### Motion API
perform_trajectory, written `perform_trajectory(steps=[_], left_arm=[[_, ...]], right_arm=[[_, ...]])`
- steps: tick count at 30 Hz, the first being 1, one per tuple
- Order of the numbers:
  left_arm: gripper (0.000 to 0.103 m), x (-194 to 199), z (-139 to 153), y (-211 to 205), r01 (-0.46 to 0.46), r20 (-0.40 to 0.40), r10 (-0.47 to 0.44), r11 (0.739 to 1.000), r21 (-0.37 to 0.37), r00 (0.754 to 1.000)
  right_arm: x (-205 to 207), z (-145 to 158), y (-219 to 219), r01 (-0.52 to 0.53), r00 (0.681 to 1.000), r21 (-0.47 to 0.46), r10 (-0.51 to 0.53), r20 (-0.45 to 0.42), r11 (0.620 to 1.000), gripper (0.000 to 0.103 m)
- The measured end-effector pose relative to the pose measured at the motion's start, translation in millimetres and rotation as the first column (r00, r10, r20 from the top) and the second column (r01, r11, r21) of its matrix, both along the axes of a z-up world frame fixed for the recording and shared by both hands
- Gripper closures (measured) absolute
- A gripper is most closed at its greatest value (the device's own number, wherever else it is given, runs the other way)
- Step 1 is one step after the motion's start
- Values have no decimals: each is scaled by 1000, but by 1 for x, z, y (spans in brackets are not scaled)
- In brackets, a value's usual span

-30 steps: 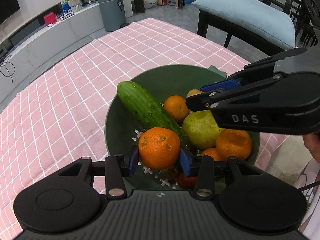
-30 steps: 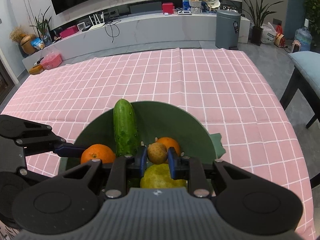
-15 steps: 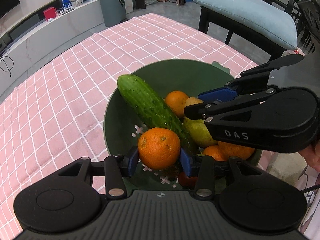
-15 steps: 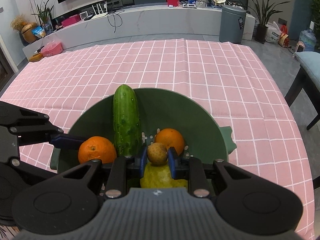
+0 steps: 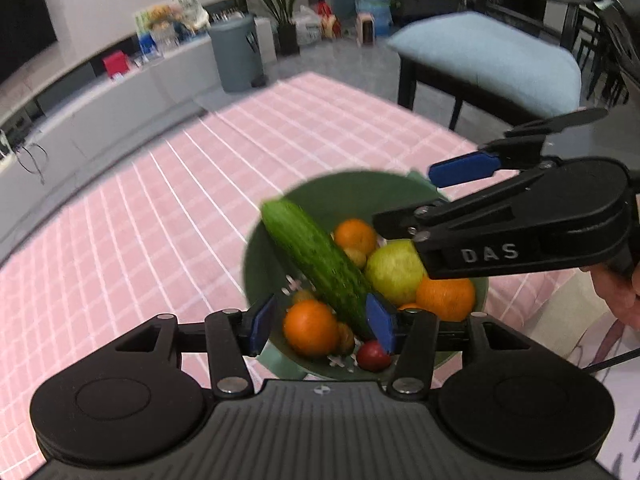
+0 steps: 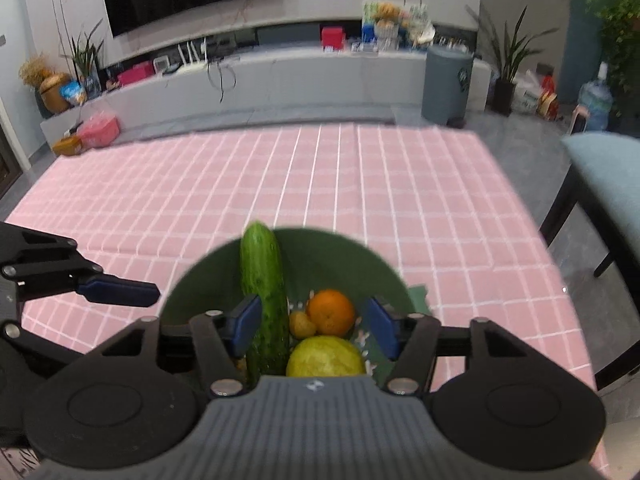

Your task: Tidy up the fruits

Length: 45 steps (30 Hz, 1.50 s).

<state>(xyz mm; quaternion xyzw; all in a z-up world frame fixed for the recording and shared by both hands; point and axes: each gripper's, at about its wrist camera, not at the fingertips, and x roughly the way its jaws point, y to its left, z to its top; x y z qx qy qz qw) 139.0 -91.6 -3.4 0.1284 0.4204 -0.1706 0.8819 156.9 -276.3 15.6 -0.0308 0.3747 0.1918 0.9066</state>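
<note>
A green bowl (image 5: pixel 360 188) (image 6: pixel 340 252) on the pink checked tablecloth holds a cucumber (image 5: pixel 316 260) (image 6: pixel 264 292), several oranges (image 5: pixel 310 332) (image 6: pixel 331 312), a yellow-green pear (image 5: pixel 394 272) (image 6: pixel 326 358), a small brown fruit (image 6: pixel 302 324) and a small red fruit (image 5: pixel 372 356). My left gripper (image 5: pixel 322 324) is open and empty above the bowl's near side. My right gripper (image 6: pixel 314 326) is open and empty above the bowl; it also shows in the left wrist view (image 5: pixel 464 168).
The pink checked tablecloth (image 6: pixel 320 184) stretches beyond the bowl. A chair with a blue cushion (image 5: pixel 488 52) stands at the table's right side. A grey bin (image 6: pixel 446 84) and a low cabinet stand on the floor behind.
Both grippers opened and rose. The orange left my left gripper and the small brown fruit left my right gripper; both now lie in the bowl.
</note>
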Motion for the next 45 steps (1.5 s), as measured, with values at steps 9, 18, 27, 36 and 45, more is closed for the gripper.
perform_trajectory(steps=[9,18,27,36,45], left_arm=[[26,-41,51,18,-82,157,93,994,-79,983],[16,-83,68,49,-226,267,269,957,-182,925],[16,-111,51,57,-309,245,346,935,-177,906],[16,-123,22,55,-351,221,375,925,-143,900],[16,-126,7,47,-363,196,376,927,-100,906]], right_arm=[[-55,56,-12,60,980,78,-74,185,995,25],[-119,65,-14,122,948,146,-159,277,982,16],[-170,38,1,160,939,116,-187,290,980,15],[-187,7,1,165,951,91,-183,250,982,15],[-188,-5,-4,146,961,112,-167,218,983,15]])
